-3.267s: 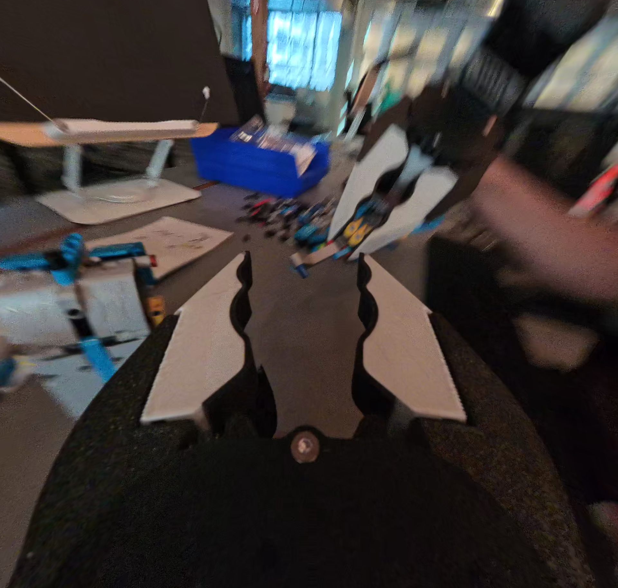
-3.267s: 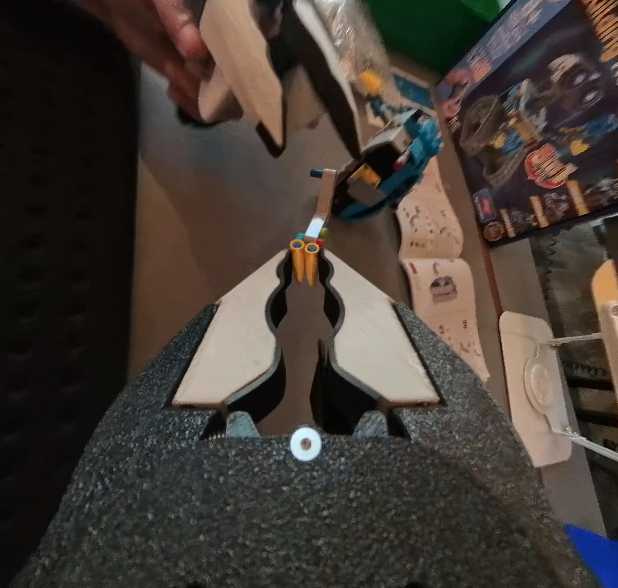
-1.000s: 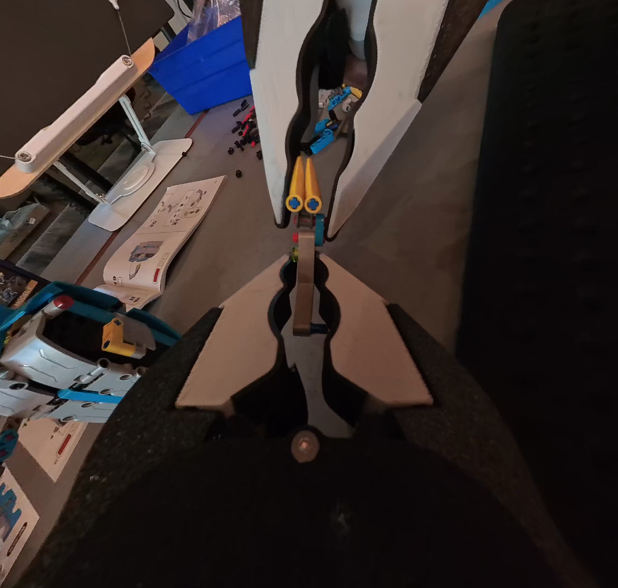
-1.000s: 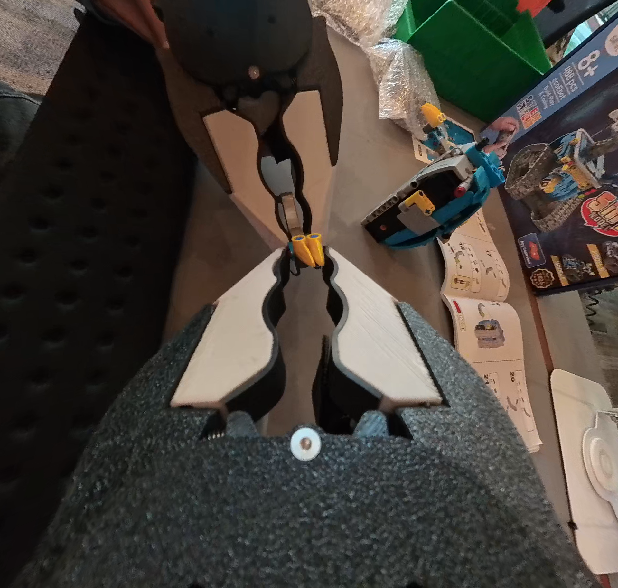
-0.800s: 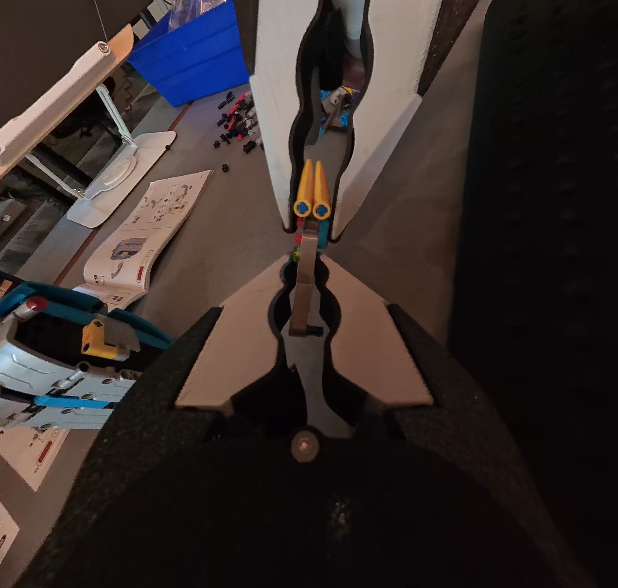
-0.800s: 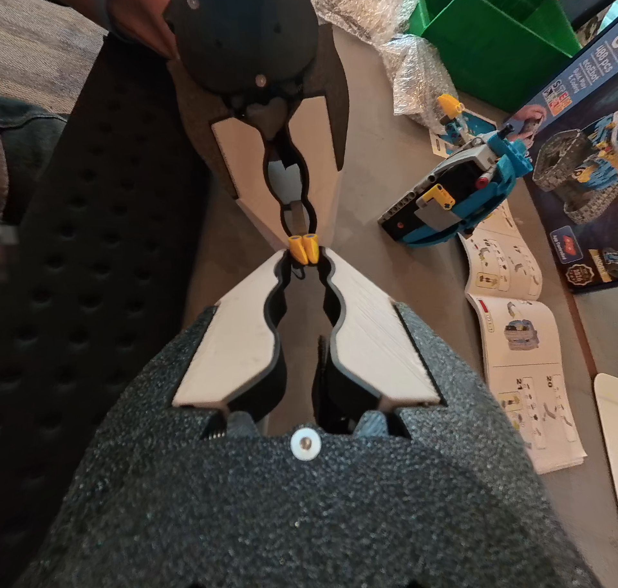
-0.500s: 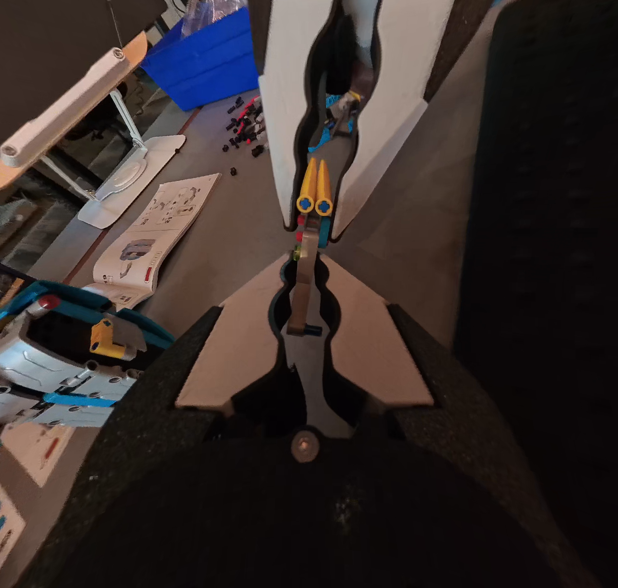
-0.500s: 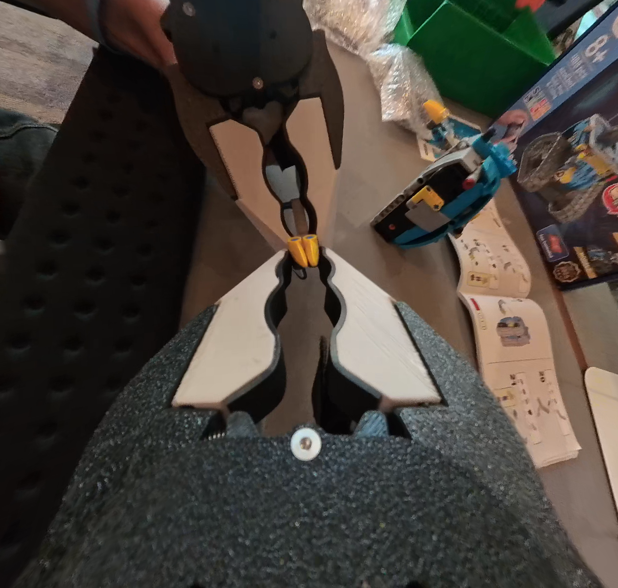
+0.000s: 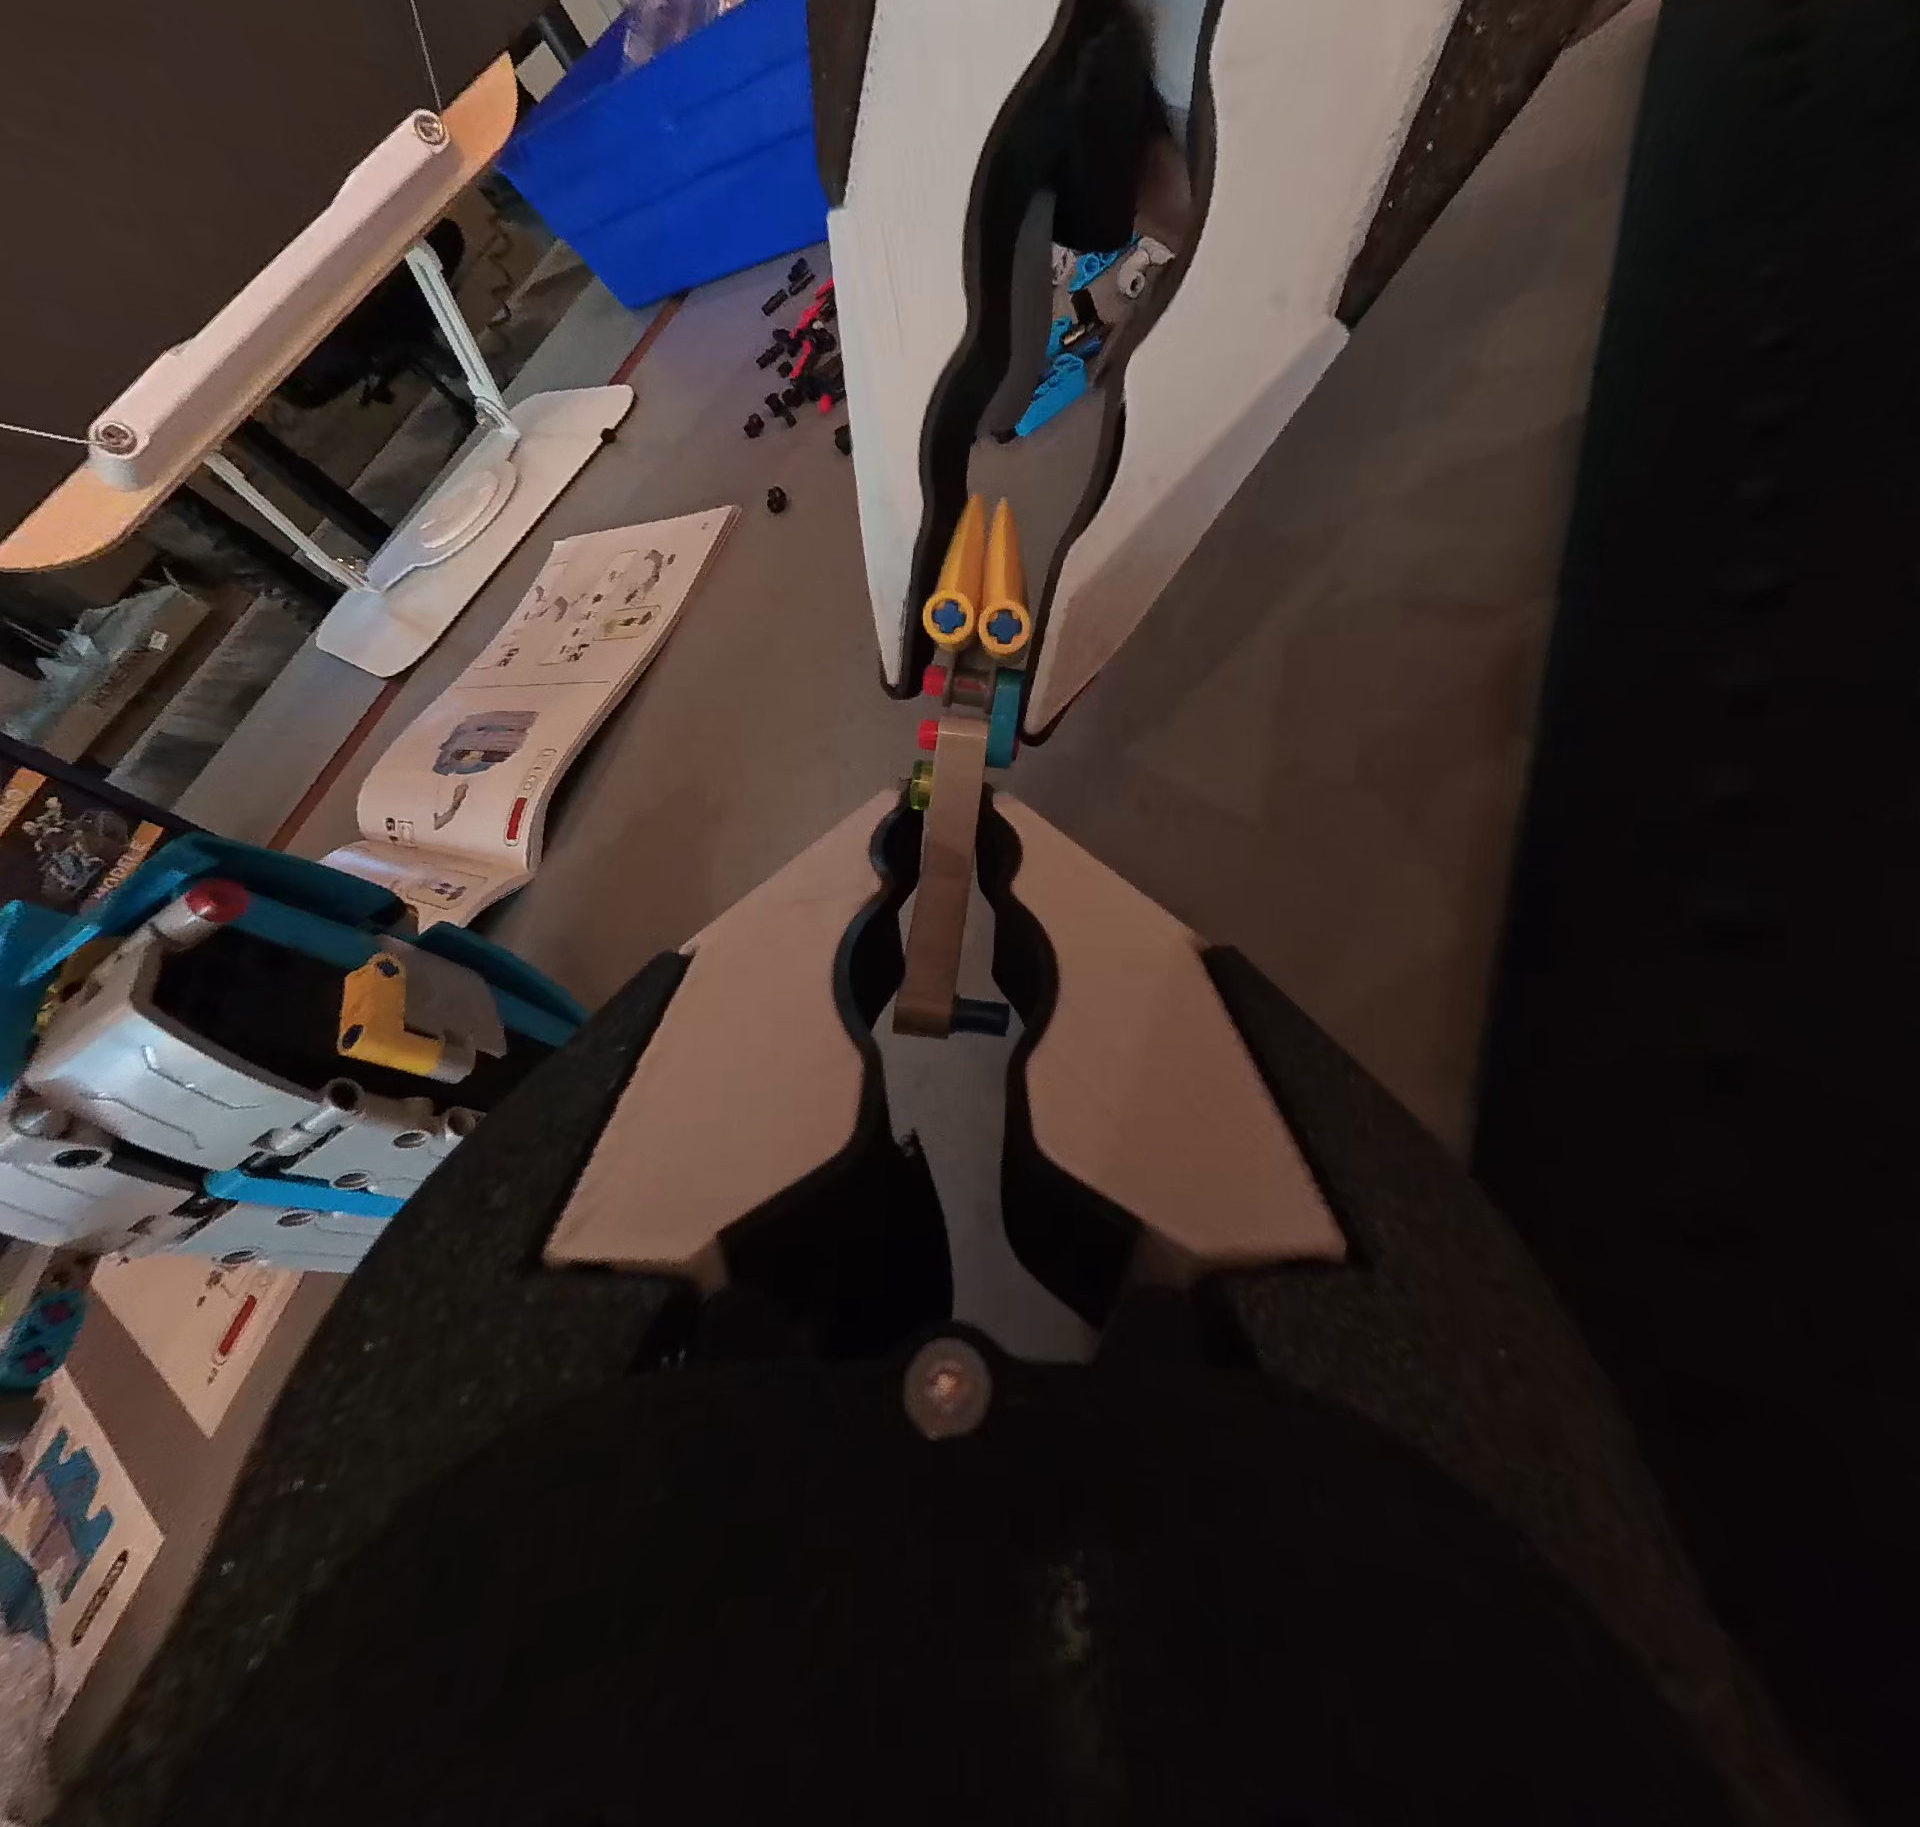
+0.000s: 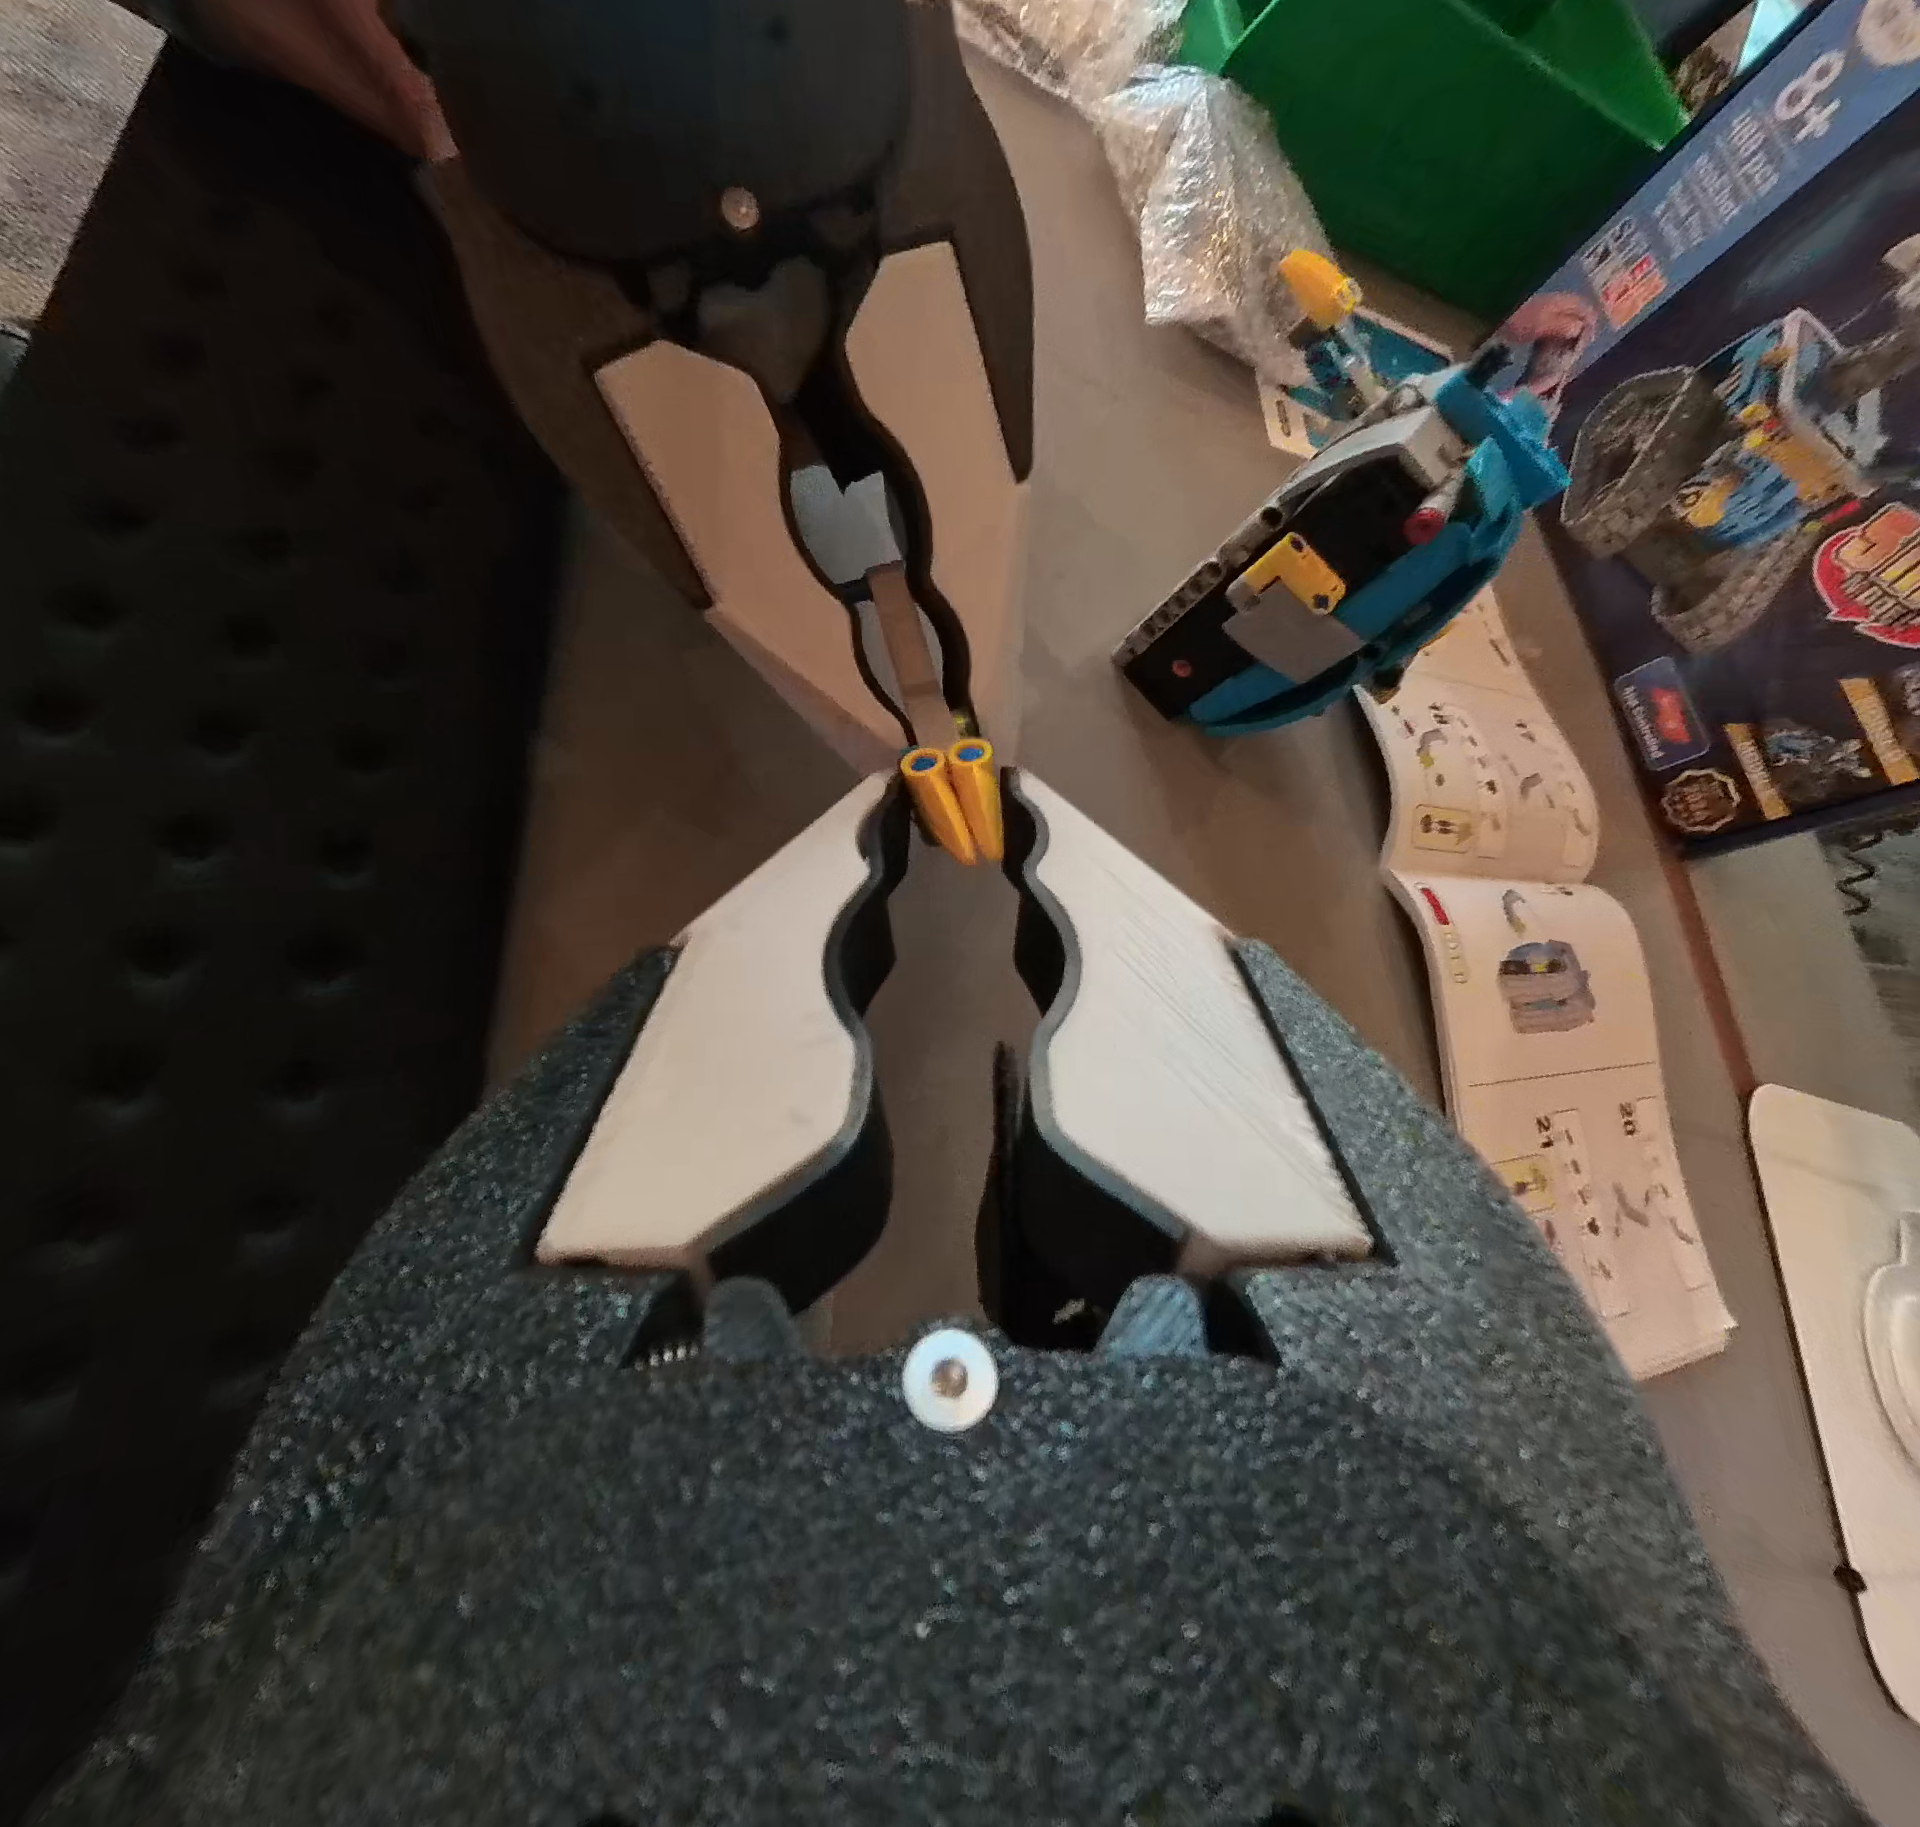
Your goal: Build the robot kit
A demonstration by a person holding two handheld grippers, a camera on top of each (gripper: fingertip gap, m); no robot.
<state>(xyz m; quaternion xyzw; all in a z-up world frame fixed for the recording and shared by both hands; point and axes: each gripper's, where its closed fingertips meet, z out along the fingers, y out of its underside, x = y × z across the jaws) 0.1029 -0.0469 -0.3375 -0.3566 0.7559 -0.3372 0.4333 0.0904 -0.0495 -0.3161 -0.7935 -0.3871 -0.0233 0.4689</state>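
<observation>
A small brick assembly is held between both grippers above the table: a grey beam (image 9: 940, 904) with red pins, a teal piece and two yellow cones (image 9: 977, 582). My left gripper (image 9: 945, 801) is shut on the grey beam. My right gripper (image 9: 966, 707) comes in from the top of the left wrist view, shut on the cones. In the right wrist view my right gripper (image 10: 951, 785) grips the yellow cones (image 10: 951, 801). The left gripper (image 10: 935, 728) faces it tip to tip, holding the grey beam (image 10: 904, 655).
A part-built blue, white and black model (image 9: 239, 1071) (image 10: 1351, 582) lies beside an open instruction booklet (image 9: 540, 717) (image 10: 1538, 998). A blue bin (image 9: 675, 156) and loose pieces (image 9: 800, 364) lie beyond. Green bins (image 10: 1434, 73), bubble wrap (image 10: 1184, 146), a set box (image 10: 1766, 427) and a black perforated surface (image 10: 260, 634) surround the grippers. The tips of both grippers are at nearly the same place.
About three seconds ago my left gripper was open and empty, apart from the right one. It has since closed on the grey beam. Over the last second both grippers only shifted slightly.
</observation>
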